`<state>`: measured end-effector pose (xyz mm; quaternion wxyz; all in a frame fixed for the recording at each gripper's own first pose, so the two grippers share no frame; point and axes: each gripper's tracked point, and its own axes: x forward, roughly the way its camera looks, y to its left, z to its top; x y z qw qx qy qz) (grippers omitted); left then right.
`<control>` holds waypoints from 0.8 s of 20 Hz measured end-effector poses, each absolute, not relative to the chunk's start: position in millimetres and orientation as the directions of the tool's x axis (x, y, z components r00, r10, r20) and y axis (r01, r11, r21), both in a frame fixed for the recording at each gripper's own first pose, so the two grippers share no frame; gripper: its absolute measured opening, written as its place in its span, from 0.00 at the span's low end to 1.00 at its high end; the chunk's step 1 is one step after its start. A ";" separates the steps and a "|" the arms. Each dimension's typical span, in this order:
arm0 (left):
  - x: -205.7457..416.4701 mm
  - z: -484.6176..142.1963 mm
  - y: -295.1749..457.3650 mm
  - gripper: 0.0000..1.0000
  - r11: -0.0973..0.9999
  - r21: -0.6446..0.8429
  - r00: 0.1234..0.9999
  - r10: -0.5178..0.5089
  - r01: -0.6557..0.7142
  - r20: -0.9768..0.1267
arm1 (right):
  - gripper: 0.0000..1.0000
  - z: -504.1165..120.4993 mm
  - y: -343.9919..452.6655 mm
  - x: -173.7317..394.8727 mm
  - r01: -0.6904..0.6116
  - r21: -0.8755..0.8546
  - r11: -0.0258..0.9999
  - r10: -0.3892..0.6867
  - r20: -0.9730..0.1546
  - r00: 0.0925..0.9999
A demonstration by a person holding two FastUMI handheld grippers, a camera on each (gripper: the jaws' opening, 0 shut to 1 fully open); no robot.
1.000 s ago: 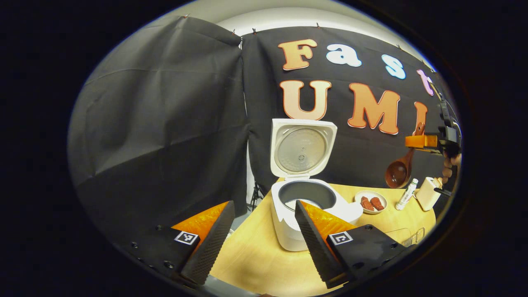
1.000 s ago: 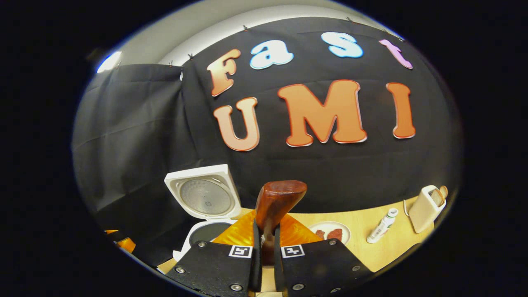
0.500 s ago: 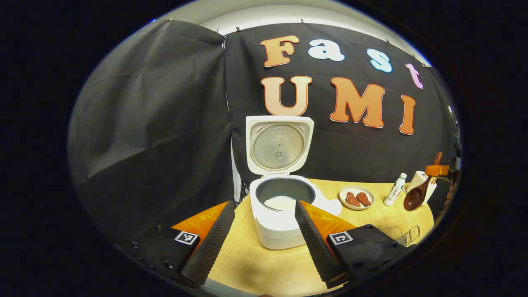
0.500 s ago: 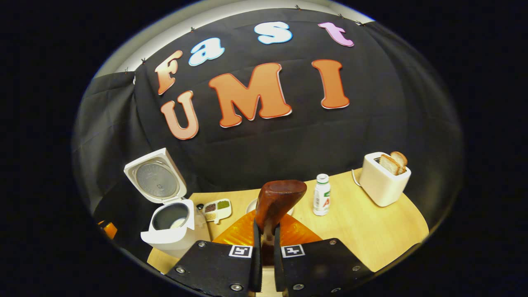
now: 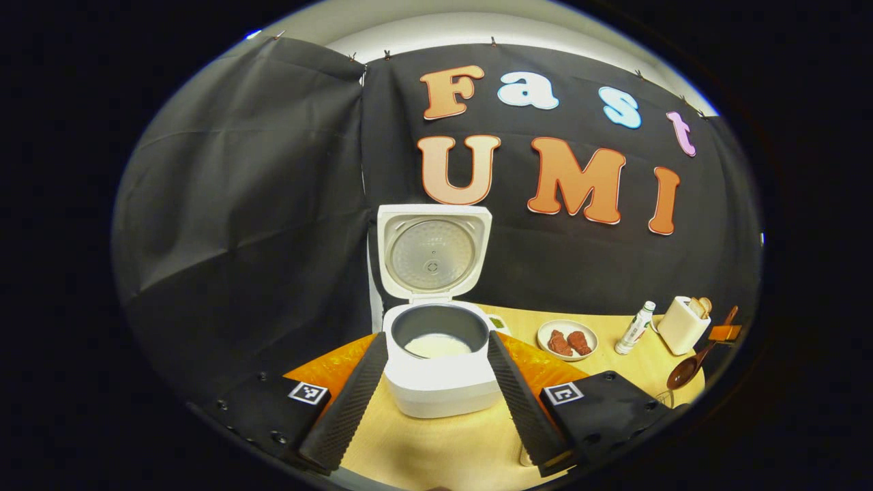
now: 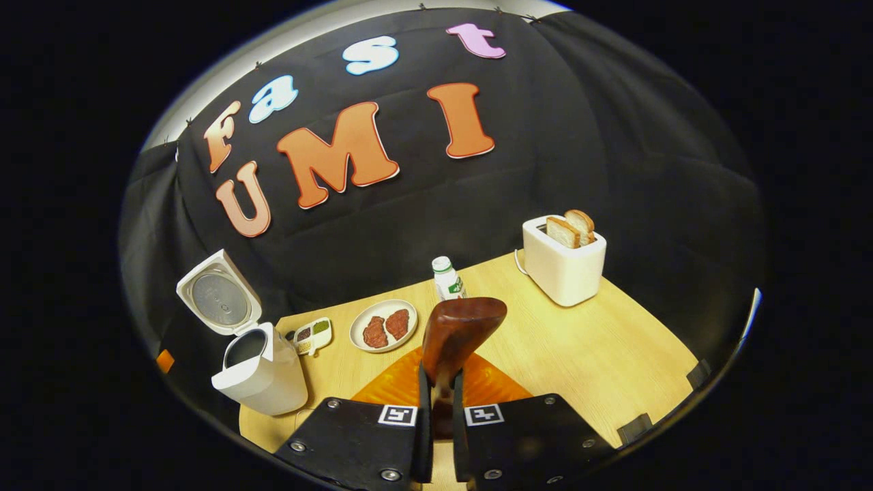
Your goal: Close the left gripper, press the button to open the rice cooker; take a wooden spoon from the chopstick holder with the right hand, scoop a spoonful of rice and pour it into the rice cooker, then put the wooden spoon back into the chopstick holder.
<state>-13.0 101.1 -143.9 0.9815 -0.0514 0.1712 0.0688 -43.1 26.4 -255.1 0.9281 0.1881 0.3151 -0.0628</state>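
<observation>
Right gripper point(image 6: 436, 399) clamped on wooden spoon point(image 6: 458, 332) over bare table point(image 6: 600, 354), rice cooker point(image 5: 436, 354) open with rice inside, left gripper point(image 5: 436, 382) spread and empty; best kept firm and lowered bowl-up into the unseen chopstick holder.

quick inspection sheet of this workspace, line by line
surface: wooden table, bare at the right.
job's things: rice cooker with lid up, white contents in pot; wooden spoon clamped.
clutter: toaster with bread, bottle, plate of meat, small sectioned dish.
grippers: left gripper open, cooker seen between its fingers; right gripper shut on spoon.
cables: cord behind toaster.
surroundings: black cloth wall.
</observation>
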 end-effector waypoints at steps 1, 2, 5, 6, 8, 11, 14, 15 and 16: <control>-11.1 -141.7 95.5 0.99 0.986 -0.076 0.934 0.115 -0.149 -0.338 | 0.11 -258.8 22.4 -49.2 0.241 0.318 0.917 0.004 -0.613 0.790; -10.4 -139.1 89.8 0.99 0.987 -0.075 0.936 0.111 -0.143 -0.335 | 0.11 -262.0 18.0 -53.0 0.247 0.324 0.913 0.005 -0.615 0.789; -9.8 -131.9 74.6 0.99 0.989 -0.063 0.940 0.103 -0.130 -0.325 | 0.11 -272.7 10.3 -63.3 0.256 0.338 0.906 0.014 -0.626 0.780; -10.5 -130.3 70.7 0.99 0.990 -0.058 0.941 0.102 -0.128 -0.323 | 0.12 -275.8 8.9 -65.2 0.254 0.347 0.903 0.022 -0.626 0.779; -12.0 -128.8 64.2 0.99 0.991 -0.048 0.941 0.101 -0.123 -0.323 | 0.12 -282.4 6.8 -69.5 0.254 0.361 0.897 0.034 -0.630 0.776; -13.4 -126.9 55.8 0.99 0.991 -0.036 0.939 0.107 -0.125 -0.328 | 0.11 -295.4 2.2 -77.4 0.258 0.375 0.891 0.044 -0.636 0.771; -14.6 -125.0 44.2 1.00 0.993 -0.020 0.937 0.105 -0.119 -0.334 | 0.13 -305.9 1.8 -84.6 0.255 0.405 0.878 0.068 -0.633 0.771; -13.7 -122.8 39.0 1.00 0.994 -0.012 0.938 0.101 -0.111 -0.332 | 0.14 -313.7 -1.4 -89.4 0.263 0.411 0.873 0.068 -0.636 0.769; -13.2 -120.7 33.6 0.99 0.995 -0.002 0.939 0.095 -0.102 -0.330 | 0.13 -319.4 -1.7 -90.8 0.268 0.416 0.869 0.069 -0.638 0.767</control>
